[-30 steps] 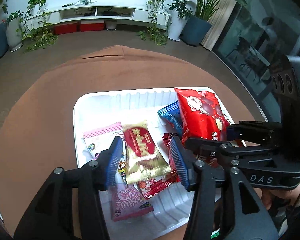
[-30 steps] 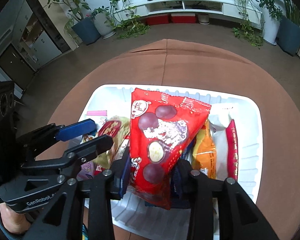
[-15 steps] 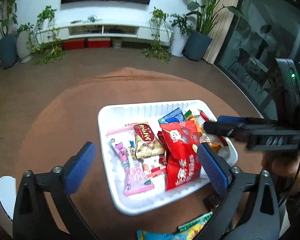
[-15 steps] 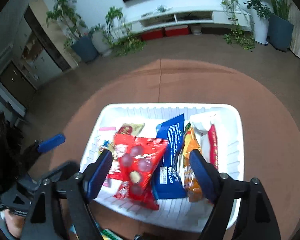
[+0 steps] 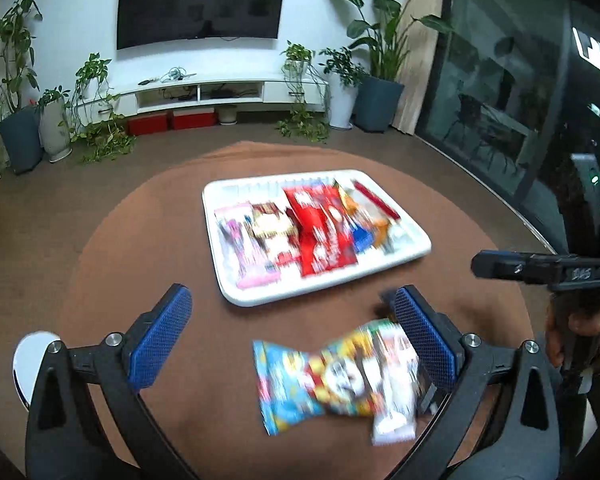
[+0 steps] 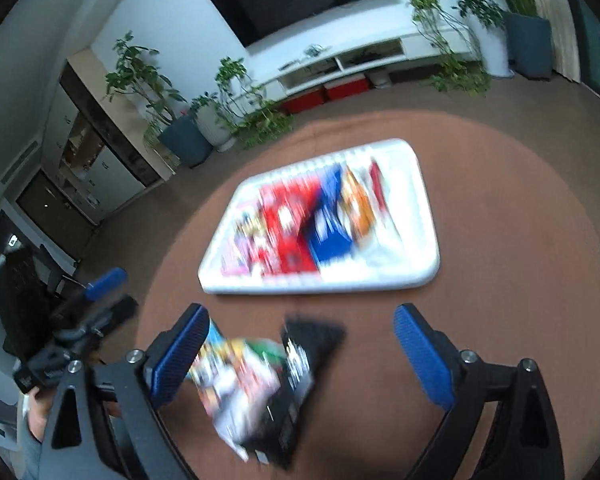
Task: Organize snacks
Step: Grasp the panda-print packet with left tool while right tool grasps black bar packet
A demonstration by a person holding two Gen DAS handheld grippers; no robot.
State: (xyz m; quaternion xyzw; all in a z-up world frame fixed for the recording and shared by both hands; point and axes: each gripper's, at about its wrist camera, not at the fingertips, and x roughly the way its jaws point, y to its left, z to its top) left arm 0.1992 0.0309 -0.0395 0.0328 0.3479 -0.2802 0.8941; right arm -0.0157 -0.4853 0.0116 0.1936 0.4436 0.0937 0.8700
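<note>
Here both the left gripper [image 5: 292, 336] and right gripper [image 6: 300, 354] hang spread apart and empty above the table [image 5: 148, 240]. Near them lies a colourful snack packet [image 5: 332, 376], outside the white tray [image 5: 324, 292]. Probably light, crinkly and slippery, it seems best pinched at a flat sealed edge.

White rectangular tray [image 5: 260, 300] flat on brown round bench [image 5: 140, 248]. Inside, flat and side by side, left to right: pink packet [image 5: 246, 250], gold-and-red packet [image 5: 272, 228], large red bag [image 5: 320, 228], blue packet [image 5: 362, 236], orange packet [image 5: 374, 220], slim red stick [image 5: 376, 200]. Neighbouring packets partly overlapped. Print blurred, unreadable. Outside tray, on bench near front edge: loose pile of packets, well apart from tray. Uppermost: multicoloured blue-yellow-red bag [image 5: 316, 384], flat. Just beside it: black packet [image 6: 300, 368], partly overlapped. Exact number of packets in pile not discernible.
</note>
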